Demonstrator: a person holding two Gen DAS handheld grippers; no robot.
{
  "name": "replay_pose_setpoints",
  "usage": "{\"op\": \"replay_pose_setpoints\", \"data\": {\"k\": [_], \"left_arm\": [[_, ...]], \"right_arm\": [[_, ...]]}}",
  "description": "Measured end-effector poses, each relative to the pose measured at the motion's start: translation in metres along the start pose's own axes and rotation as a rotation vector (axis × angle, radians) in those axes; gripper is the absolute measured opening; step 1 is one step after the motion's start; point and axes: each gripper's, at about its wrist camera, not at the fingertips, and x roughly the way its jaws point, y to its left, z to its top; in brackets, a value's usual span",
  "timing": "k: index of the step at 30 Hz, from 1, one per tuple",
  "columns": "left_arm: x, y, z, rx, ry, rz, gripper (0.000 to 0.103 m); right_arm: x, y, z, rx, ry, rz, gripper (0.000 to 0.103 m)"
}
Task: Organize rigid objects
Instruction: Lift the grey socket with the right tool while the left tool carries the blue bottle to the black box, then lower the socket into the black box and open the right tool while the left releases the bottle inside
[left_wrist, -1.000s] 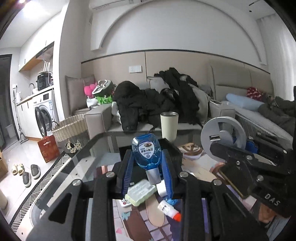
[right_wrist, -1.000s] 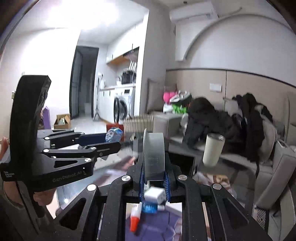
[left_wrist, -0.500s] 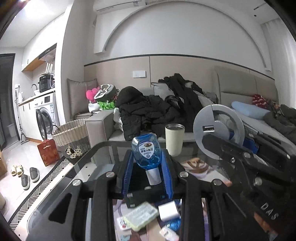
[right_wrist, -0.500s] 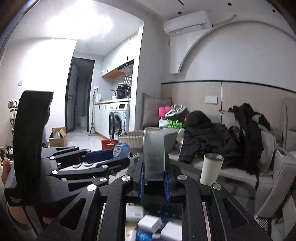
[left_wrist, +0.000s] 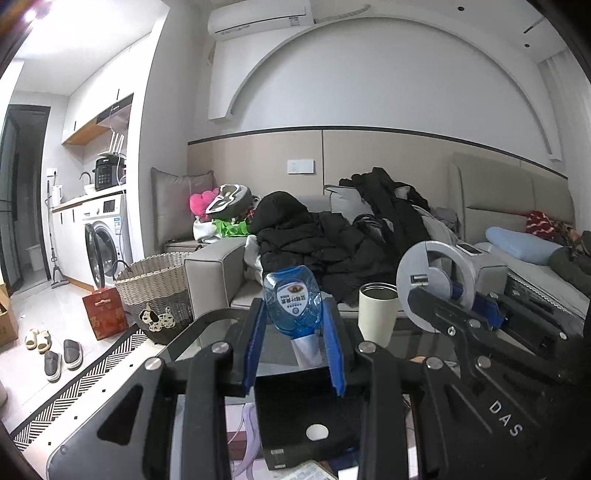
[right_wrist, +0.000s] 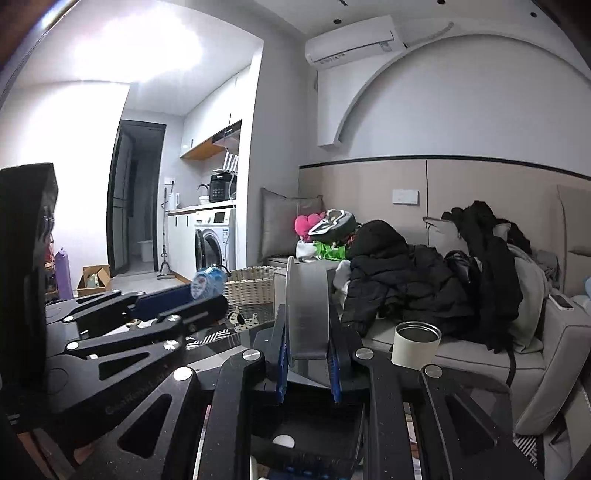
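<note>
My left gripper (left_wrist: 293, 347) is shut on a small clear blue bottle (left_wrist: 291, 301) with a white cap pointing down, held above the glass table (left_wrist: 192, 332). It also shows in the right wrist view (right_wrist: 207, 282). My right gripper (right_wrist: 308, 354) is shut on a round grey disc-shaped device (right_wrist: 308, 310) with a USB port, seen edge-on. In the left wrist view the disc (left_wrist: 436, 284) shows at the right. A black box (left_wrist: 306, 410) with a white dot lies on the table under both grippers.
A cream tumbler (left_wrist: 376, 314) stands at the table's far edge. Behind it is a grey sofa (left_wrist: 210, 273) piled with black clothes (left_wrist: 325, 243). A wicker basket (left_wrist: 155, 291) and a red bag (left_wrist: 107, 314) stand on the floor at left.
Both grippers have risen and tilted up with their objects. The small items on the table have dropped out of view; the black box now lies below.
</note>
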Motion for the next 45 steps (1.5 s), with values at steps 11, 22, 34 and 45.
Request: {"op": "replay_pose_setpoints", "data": {"k": [11, 22, 34, 45], "left_arm": [[0.055, 0.003, -0.015, -0.021, 0.205, 0.016, 0.029], [0.119, -0.006, -0.053, -0.015, 0.55, 0.003, 0.029], [0.133, -0.016, -0.083, -0.002, 0.693, -0.041, 0.029], [0.134, -0.01, -0.089, -0.027, 0.715, -0.04, 0.029]], "right_arm": [[0.056, -0.015, -0.017, 0.039, 0.138, -0.011, 0.016], [0.121, -0.04, -0.069, 0.11, 0.54, 0.001, 0.017], [0.145, -0.04, -0.115, 0.141, 0.752, 0.057, 0.017], [0.147, -0.04, -0.115, 0.151, 0.771, 0.056, 0.018]]}}
